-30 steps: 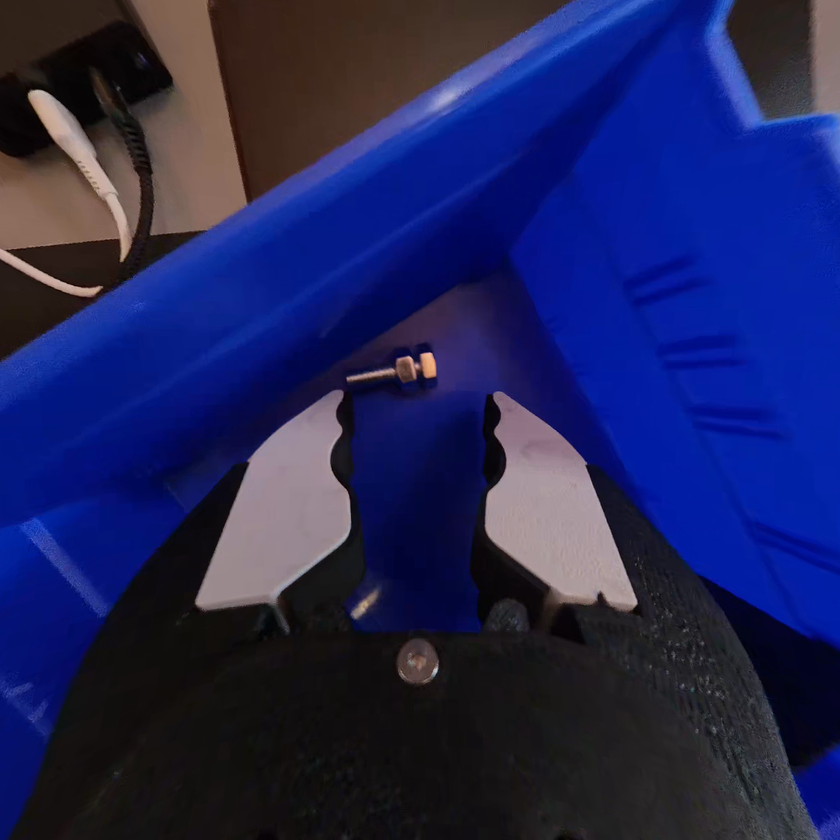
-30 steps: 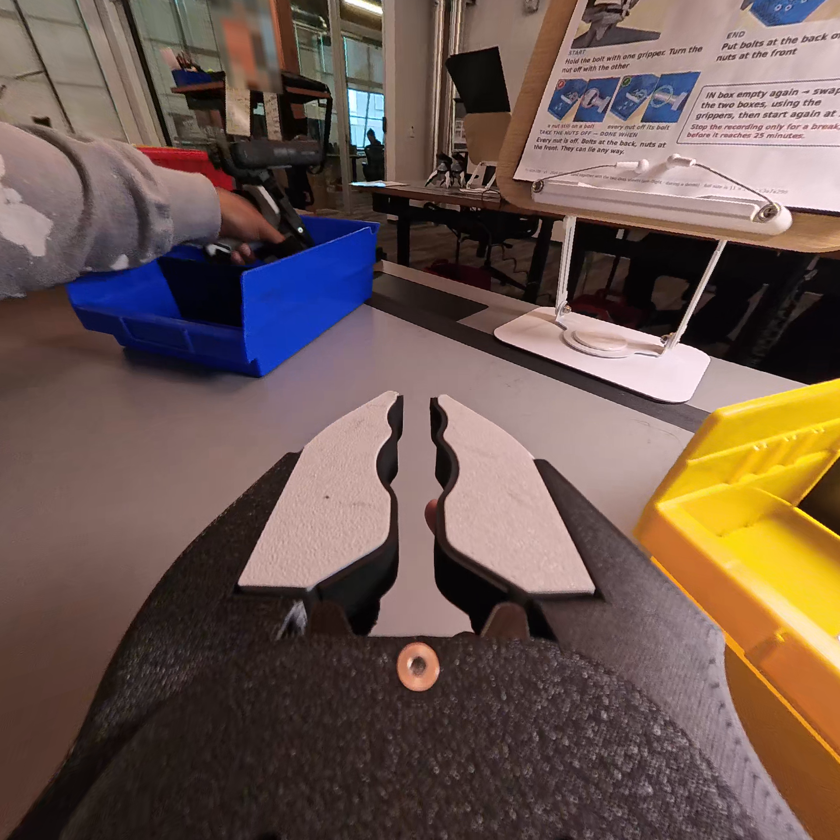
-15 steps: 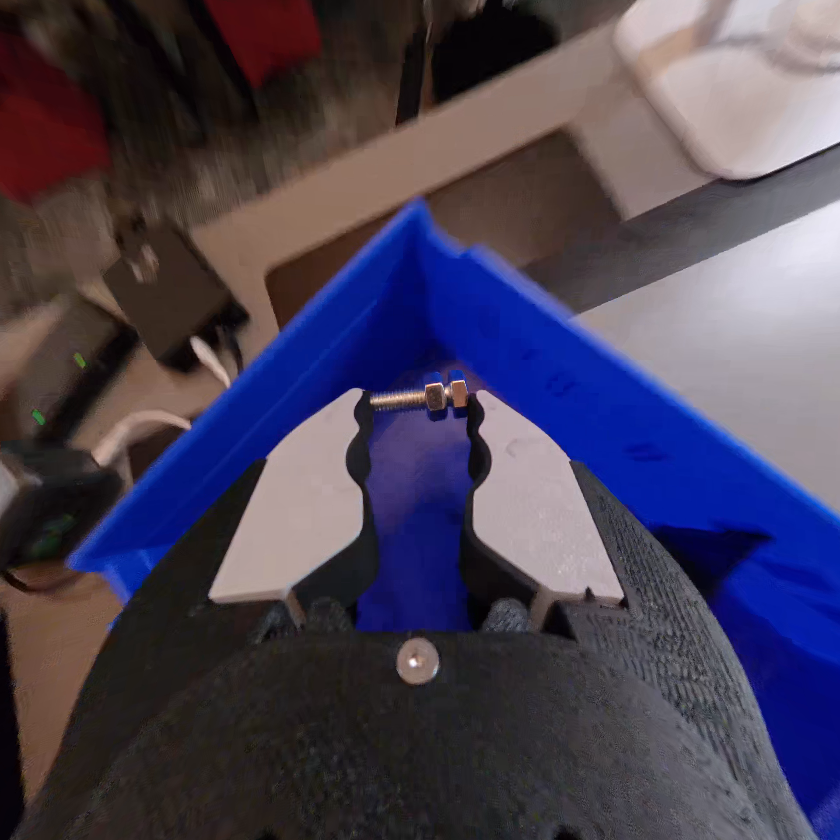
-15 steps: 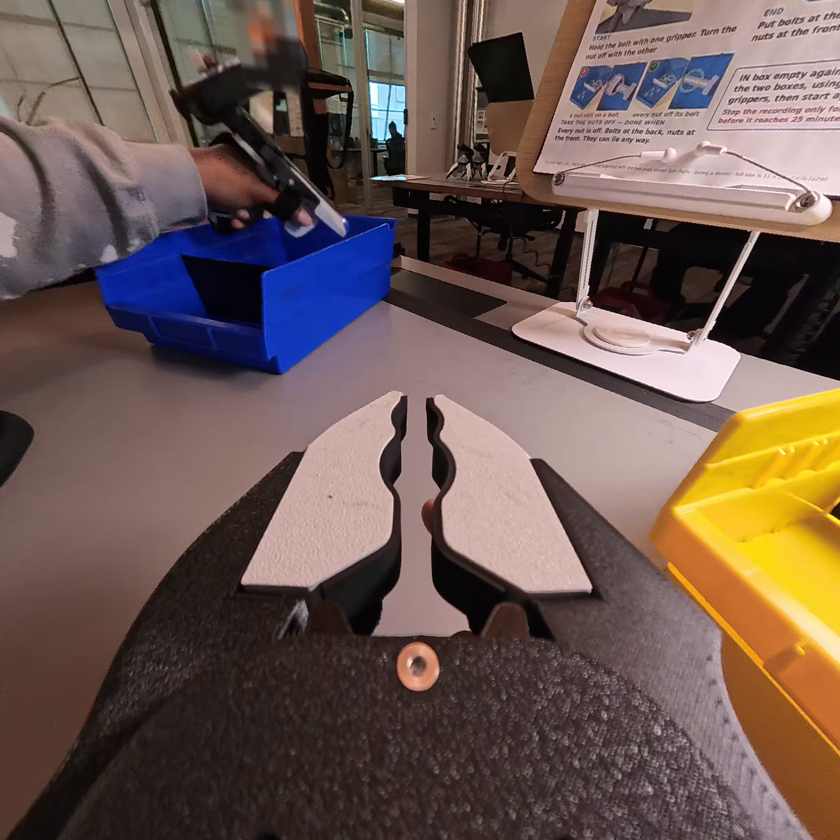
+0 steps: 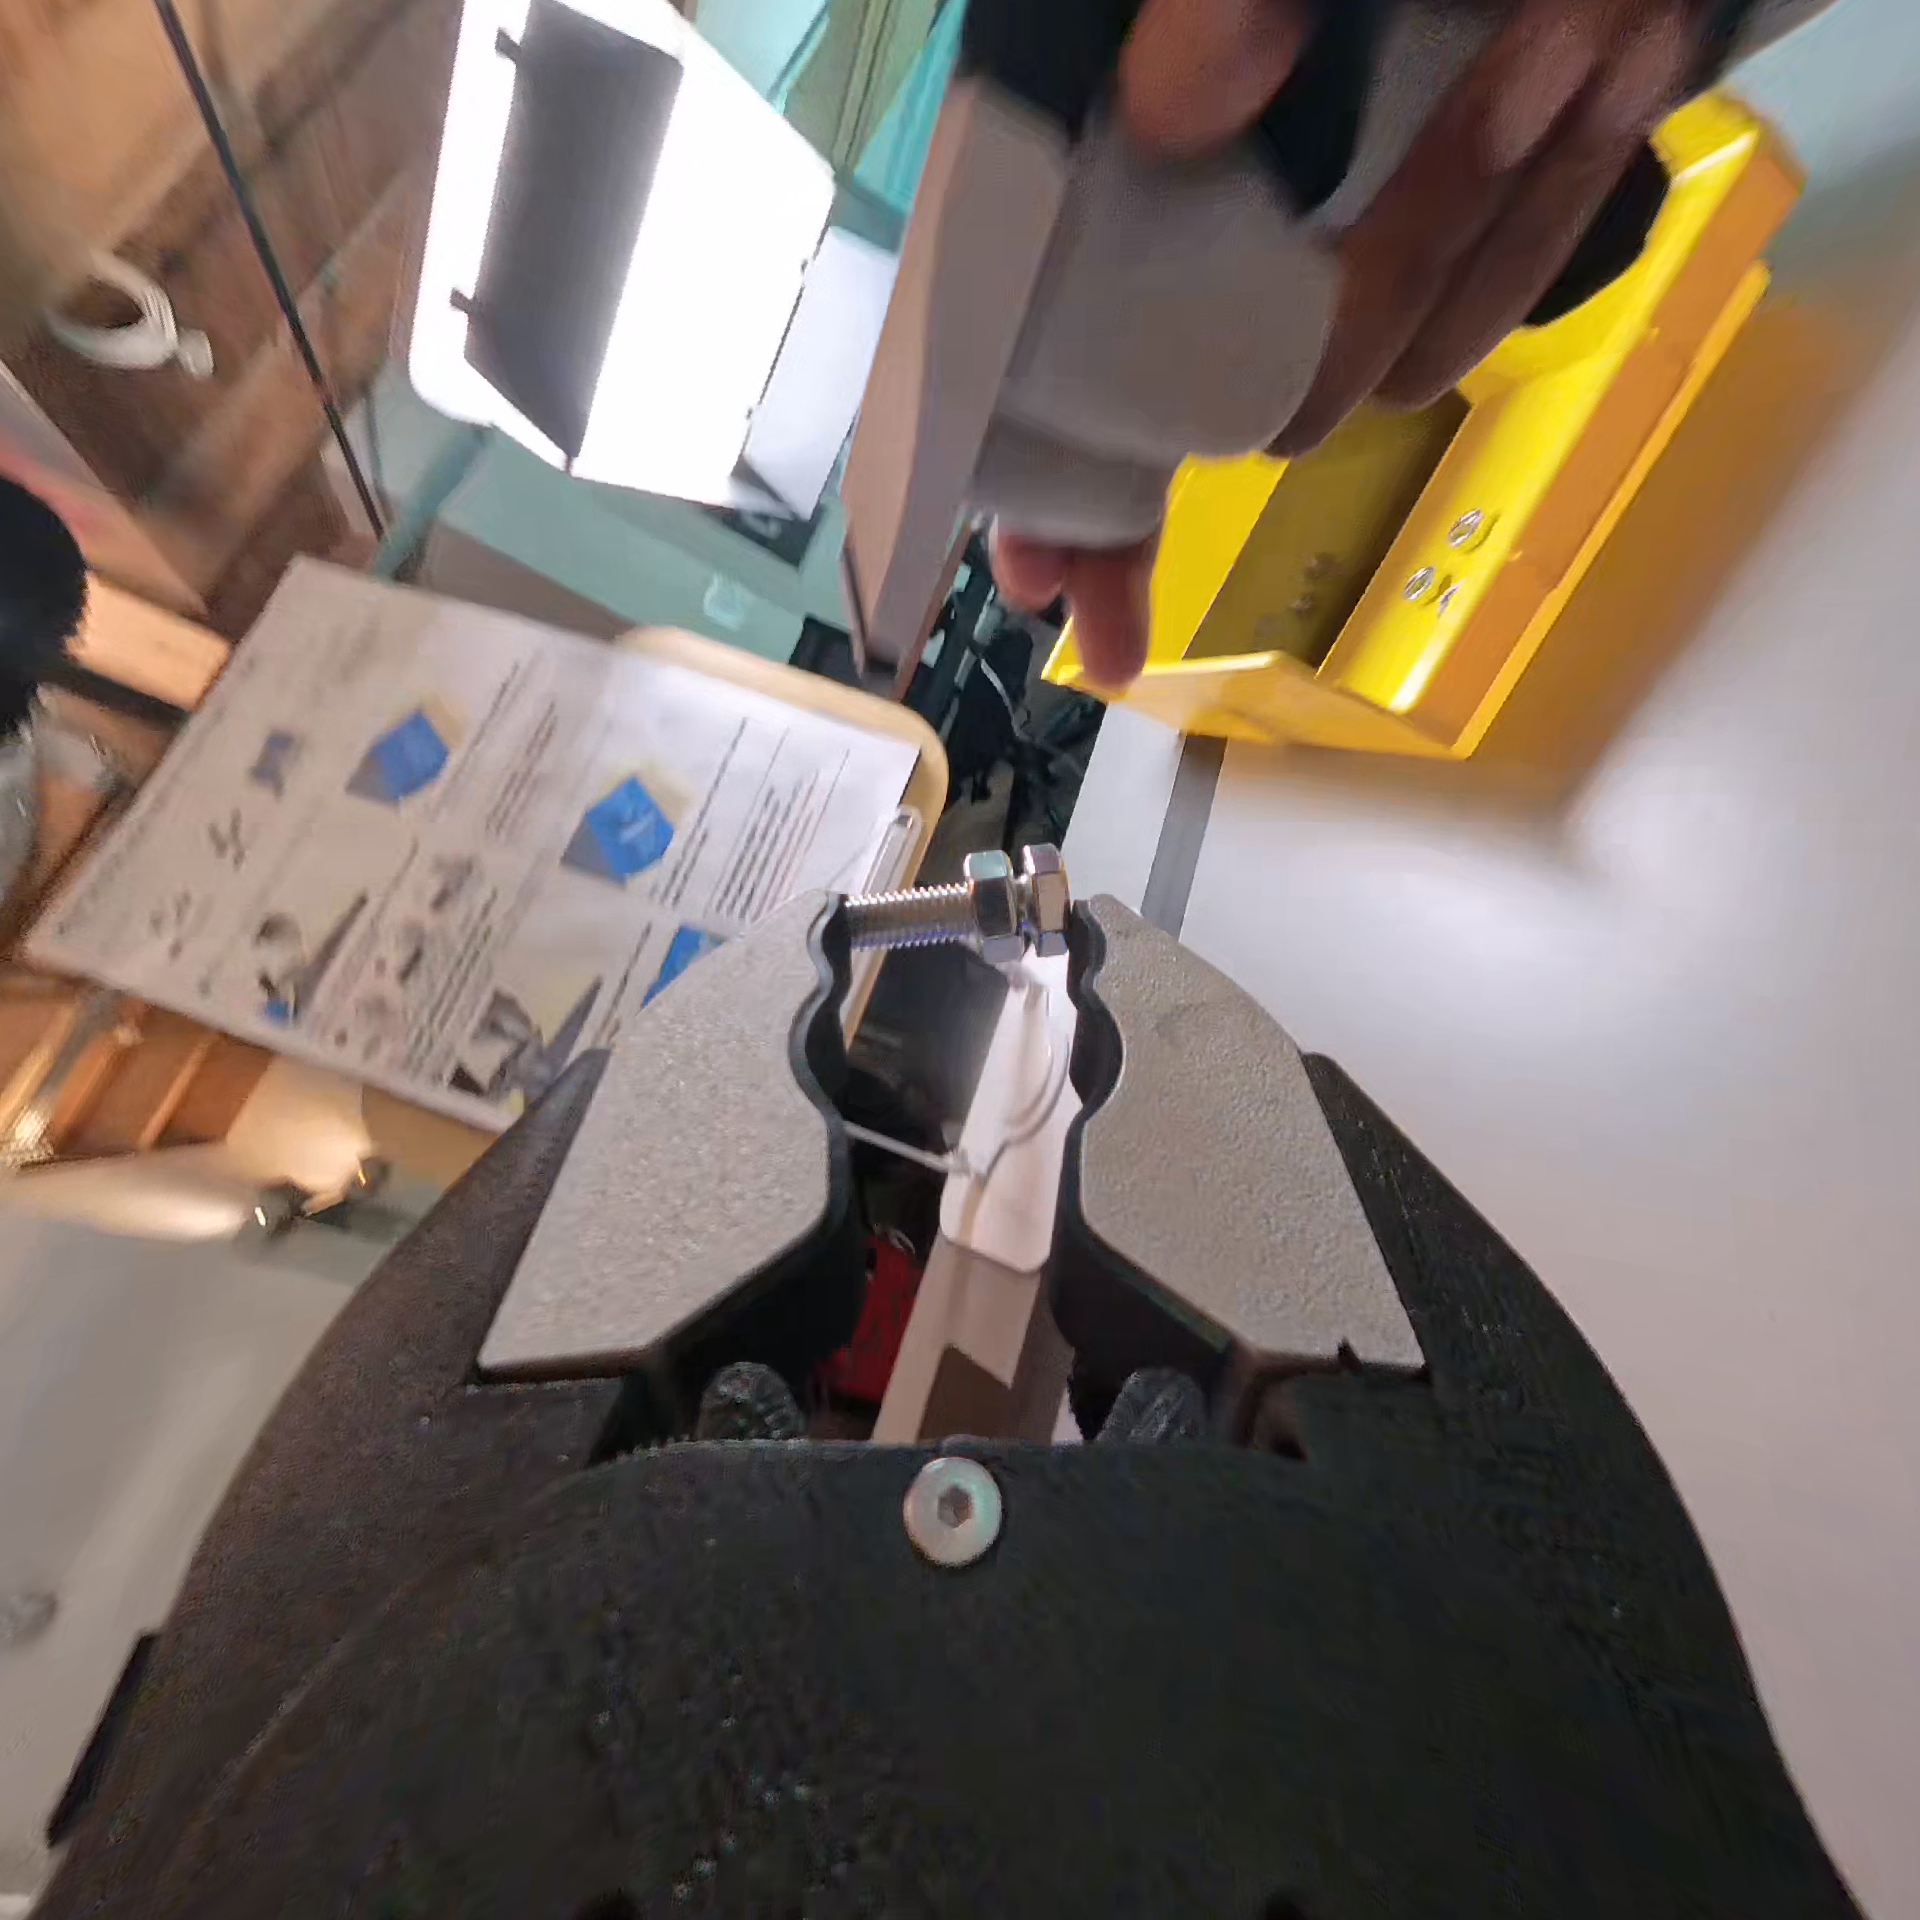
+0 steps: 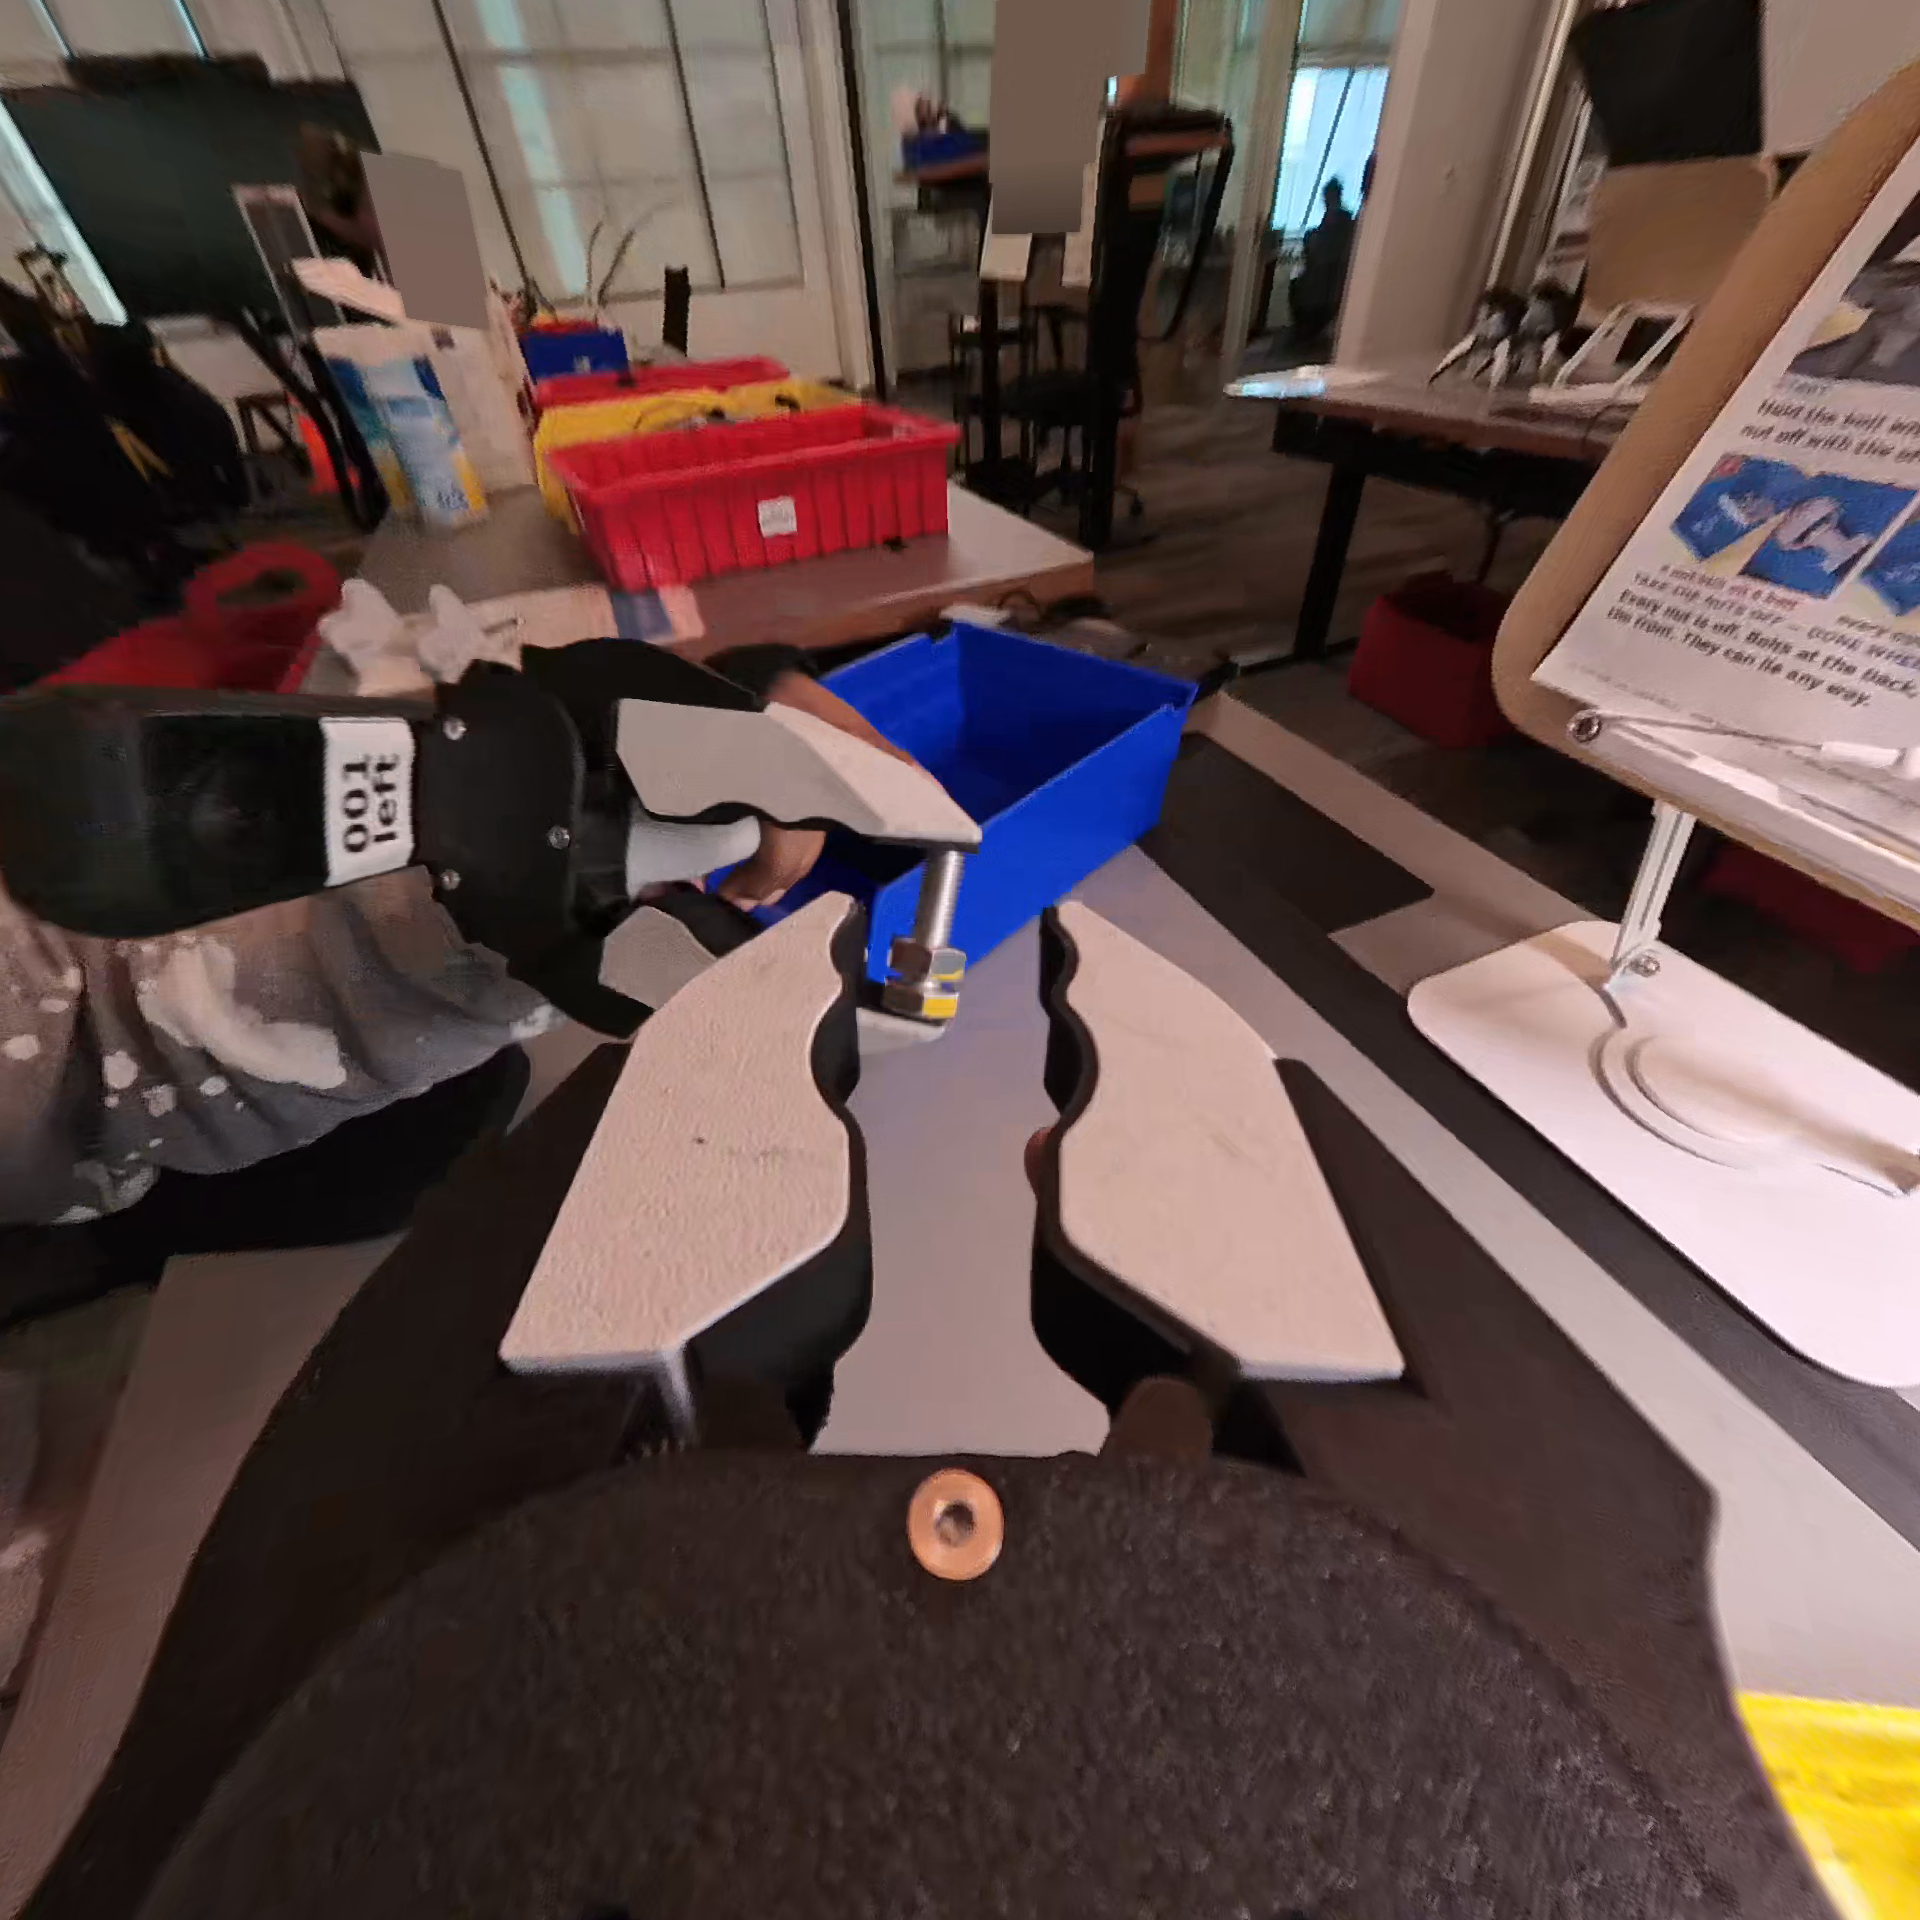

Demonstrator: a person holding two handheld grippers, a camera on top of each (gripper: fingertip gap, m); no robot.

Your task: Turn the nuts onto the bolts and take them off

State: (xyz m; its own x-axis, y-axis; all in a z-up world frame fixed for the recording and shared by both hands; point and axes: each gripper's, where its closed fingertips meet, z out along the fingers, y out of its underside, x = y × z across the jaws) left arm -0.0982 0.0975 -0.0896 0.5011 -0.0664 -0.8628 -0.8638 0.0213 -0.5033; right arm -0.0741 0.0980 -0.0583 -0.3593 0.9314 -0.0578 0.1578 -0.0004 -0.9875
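Note:
My left gripper [image 5: 951, 925] is shut on a steel bolt [image 5: 904, 920], clamped end to end between the fingertips. A nut [image 5: 992, 904] sits on the bolt next to the head. In the right wrist view the left gripper [image 6: 935, 930] comes in from the left and holds the bolt [image 6: 940, 888] upright, head down, with the nut [image 6: 920, 956] low on it. My right gripper [image 6: 951, 920] is open. The bolt stands between its fingertips, close to the left finger [image 6: 727, 1091], and I cannot tell whether they touch. The blue bin [image 6: 1039, 758] stands behind.
A yellow bin [image 5: 1507, 540] holding a couple of nuts [image 5: 1439, 561] lies beyond the hand [image 5: 1455, 208] that holds the right gripper. An instruction board on a white stand [image 6: 1662, 1091] is at the right. Red bins [image 6: 748, 509] sit on a far table. There is about 4 cm between the tips of the two grippers.
My left gripper shut on the bolt in the blue bin, lifted it out and carried it in front of the right gripper. My right gripper opened and turned toward the left one.

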